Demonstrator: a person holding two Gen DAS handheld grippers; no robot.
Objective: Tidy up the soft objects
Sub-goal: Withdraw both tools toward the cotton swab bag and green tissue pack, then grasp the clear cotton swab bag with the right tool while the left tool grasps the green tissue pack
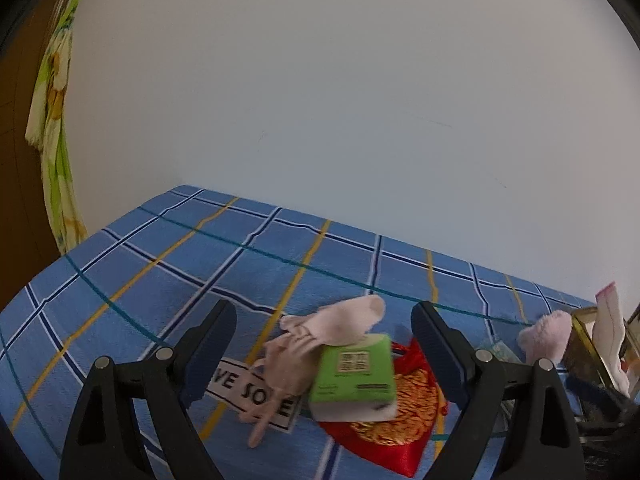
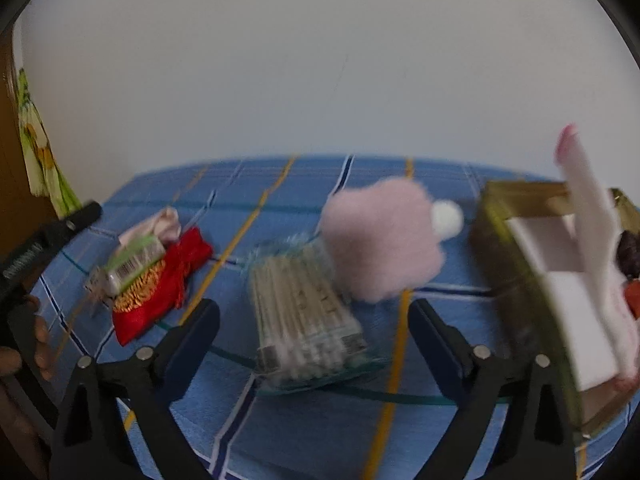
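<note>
Even soft light, right-wrist motion blur

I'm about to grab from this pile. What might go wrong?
The green tissue pack lies stacked on the red pouch and the pale glove; the open left tool may drag all three. The right-wrist view is blurred, so the right tool could misjudge the clear packet.

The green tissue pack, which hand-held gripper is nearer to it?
Left. The green tissue pack lies between the open left hand-held gripper fingers; the right hand-held gripper is off beside it.

Tissue pack (image 1: 354, 376) atop pouch (image 1: 404, 420) and gloves (image 1: 296, 354) — box (image 2: 532, 300) far right.
</note>
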